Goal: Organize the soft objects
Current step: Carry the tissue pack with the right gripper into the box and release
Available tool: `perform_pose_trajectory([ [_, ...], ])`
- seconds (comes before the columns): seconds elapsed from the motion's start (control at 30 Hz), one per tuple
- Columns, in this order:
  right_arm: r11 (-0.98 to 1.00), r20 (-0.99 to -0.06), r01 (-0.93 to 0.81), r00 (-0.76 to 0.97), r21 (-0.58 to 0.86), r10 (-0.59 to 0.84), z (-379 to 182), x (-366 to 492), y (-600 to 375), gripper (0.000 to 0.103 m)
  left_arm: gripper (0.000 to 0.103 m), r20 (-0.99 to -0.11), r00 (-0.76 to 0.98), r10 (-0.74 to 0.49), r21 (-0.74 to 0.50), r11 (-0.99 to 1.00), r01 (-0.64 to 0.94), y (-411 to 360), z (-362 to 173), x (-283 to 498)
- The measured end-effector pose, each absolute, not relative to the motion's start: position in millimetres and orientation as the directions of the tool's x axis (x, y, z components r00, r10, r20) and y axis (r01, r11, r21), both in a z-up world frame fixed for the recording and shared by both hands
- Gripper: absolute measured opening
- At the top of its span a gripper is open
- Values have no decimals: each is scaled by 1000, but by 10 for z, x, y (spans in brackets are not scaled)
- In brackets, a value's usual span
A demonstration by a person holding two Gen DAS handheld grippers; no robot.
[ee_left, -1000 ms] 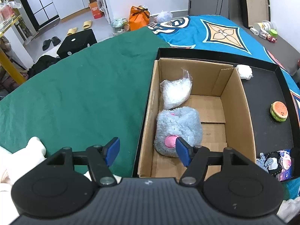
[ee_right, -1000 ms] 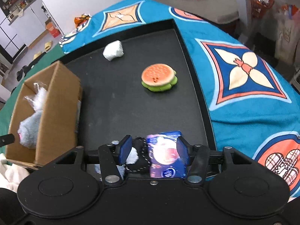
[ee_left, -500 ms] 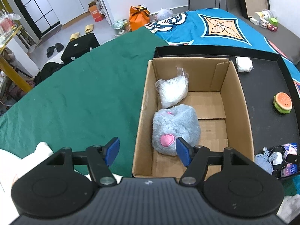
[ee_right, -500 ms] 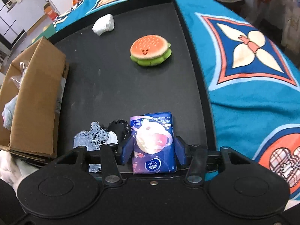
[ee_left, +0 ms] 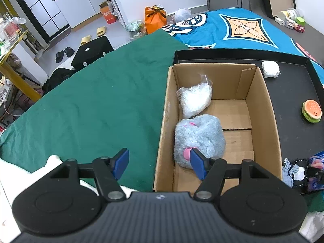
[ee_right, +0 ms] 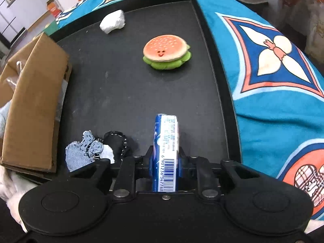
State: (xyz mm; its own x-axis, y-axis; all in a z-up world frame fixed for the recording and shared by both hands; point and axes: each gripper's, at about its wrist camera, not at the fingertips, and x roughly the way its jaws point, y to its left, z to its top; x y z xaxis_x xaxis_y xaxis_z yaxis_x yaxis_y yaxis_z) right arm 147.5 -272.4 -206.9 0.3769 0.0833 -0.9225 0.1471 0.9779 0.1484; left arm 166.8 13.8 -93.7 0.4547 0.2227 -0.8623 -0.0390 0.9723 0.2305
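Note:
My right gripper (ee_right: 165,158) is shut on a blue tissue pack (ee_right: 166,141), held on edge just above the black tray (ee_right: 113,85). A burger plush (ee_right: 166,51), a white wad (ee_right: 112,21) and a denim and black fabric piece (ee_right: 95,151) lie on the tray. My left gripper (ee_left: 160,164) is open and empty over the near left wall of the cardboard box (ee_left: 269,109). The box holds a grey plush (ee_left: 199,139) and a clear bag of white stuffing (ee_left: 194,99).
Green cloth (ee_left: 91,105) covers the surface left of the box, blue patterned cloth (ee_right: 273,70) lies right of the tray. White fabric (ee_left: 50,162) sits at the near left edge. The box (ee_right: 34,105) stands at the tray's left side.
My right gripper has closed on the tissue pack, which has turned from flat to on edge. My left gripper has drawn back and up a little, staying open.

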Motion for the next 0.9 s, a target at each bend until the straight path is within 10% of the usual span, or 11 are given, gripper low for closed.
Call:
perform_pose_trajectory([
  [0.9,971,-773,6,606,240,188,-1240,1497,-2440,20,65,-872,462,159,147,987,-61,429,-982,1664],
])
